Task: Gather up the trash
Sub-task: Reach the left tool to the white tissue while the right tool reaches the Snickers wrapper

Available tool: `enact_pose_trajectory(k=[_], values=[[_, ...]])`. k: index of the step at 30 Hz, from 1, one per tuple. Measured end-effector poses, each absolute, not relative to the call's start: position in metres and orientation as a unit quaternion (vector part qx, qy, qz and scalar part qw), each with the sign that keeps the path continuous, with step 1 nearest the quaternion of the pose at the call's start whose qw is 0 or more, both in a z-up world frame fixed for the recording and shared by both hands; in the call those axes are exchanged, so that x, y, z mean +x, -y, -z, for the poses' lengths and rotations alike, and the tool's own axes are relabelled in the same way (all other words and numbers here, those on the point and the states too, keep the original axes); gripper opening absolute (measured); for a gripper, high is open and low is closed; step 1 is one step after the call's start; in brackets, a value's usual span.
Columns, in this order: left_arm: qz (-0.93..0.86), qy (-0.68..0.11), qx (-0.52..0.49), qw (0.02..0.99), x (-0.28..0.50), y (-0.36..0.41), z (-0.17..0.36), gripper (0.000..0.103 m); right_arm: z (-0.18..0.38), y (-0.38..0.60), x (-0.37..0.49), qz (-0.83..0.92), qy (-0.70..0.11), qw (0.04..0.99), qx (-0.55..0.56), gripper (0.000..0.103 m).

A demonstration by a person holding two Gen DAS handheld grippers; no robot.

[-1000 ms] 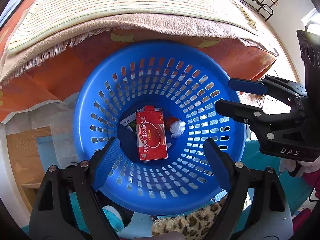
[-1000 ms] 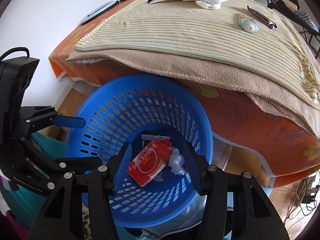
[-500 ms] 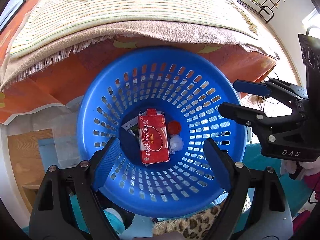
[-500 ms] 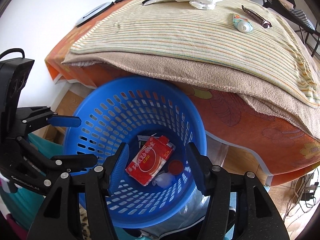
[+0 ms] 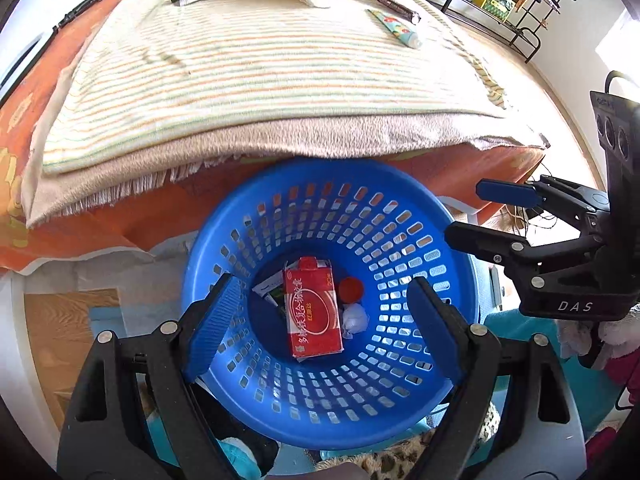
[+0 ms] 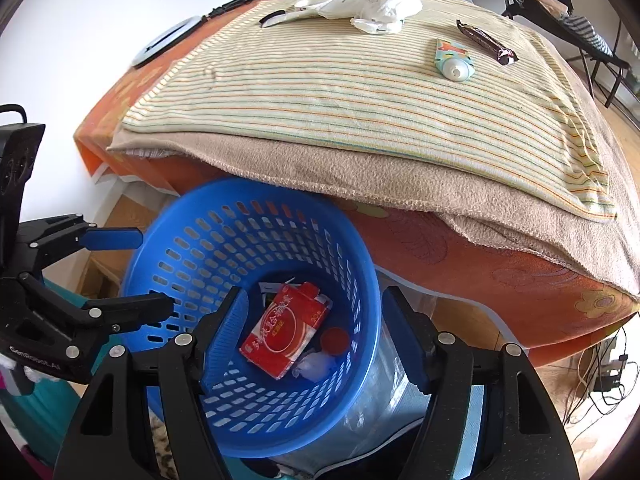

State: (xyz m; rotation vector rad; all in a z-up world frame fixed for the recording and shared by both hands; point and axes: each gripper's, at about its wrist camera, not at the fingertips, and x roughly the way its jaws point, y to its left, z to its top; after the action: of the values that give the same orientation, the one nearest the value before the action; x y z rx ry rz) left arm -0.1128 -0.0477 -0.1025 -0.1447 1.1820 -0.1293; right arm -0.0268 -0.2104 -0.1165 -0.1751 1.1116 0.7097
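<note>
at the foot of the bed, the blue basket [image 5: 332, 360] sat on the floor just beside the mattress edge, and it already held some of the trash: a red carton [image 5: 314, 312] lying flat on the bottom, a red bottle cap [image 5: 351, 289] beside it, a crumpled white wad [image 5: 355, 319] touching the carton's side, and some paper scraps partly hidden under the carton.

by my reading the job was partway done. still lying on the striped blanket [image 6: 360, 100] were a crumpled white plastic bag [image 6: 376, 6], a small patterned tube [image 6: 454, 60] and a dark snack wrapper [image 6: 486, 42] just beside the tube. a black strip-like thing near the bag was too small to name.

the left gripper [image 5: 320, 324] hung above the basket with its blue-padded fingers spread wide and nothing between them. the right gripper [image 6: 316, 338] was likewise spread wide and empty over the basket; each tool showed in the other's view, off to the side of the rim.

as for writing, the carton carried white chinese characters and a white oval outline on red, with what looked like "20" on a corner; i could not read the characters with confidence. the right gripper's body bore "das" in the left view, and the left gripper's body showed a faint word that may be "genrobot.ai".
</note>
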Motion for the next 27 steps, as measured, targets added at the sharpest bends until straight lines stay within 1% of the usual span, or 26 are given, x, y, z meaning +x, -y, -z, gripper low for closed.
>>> enact_pose_trajectory(k=[10, 19, 27], values=[[0.048, -0.502, -0.108, 0.857, -0.077, 0.023, 0.059, 0.088, 0.094, 0.223, -0.006, -0.319, -0.501, 0.802, -0.058, 0.074], [0.059, -0.472, -0.073, 0.877, -0.022, 0.032, 0.021, 0.088, 0.062, 0.244, 0.037, -0.298, -0.475, 0.827, -0.042, 0.073], [0.072, -0.461, -0.067, 0.882, 0.031, 0.049, 0.01, 0.088, 0.037, 0.259, 0.099, -0.275, -0.447, 0.85, -0.042, 0.074]])
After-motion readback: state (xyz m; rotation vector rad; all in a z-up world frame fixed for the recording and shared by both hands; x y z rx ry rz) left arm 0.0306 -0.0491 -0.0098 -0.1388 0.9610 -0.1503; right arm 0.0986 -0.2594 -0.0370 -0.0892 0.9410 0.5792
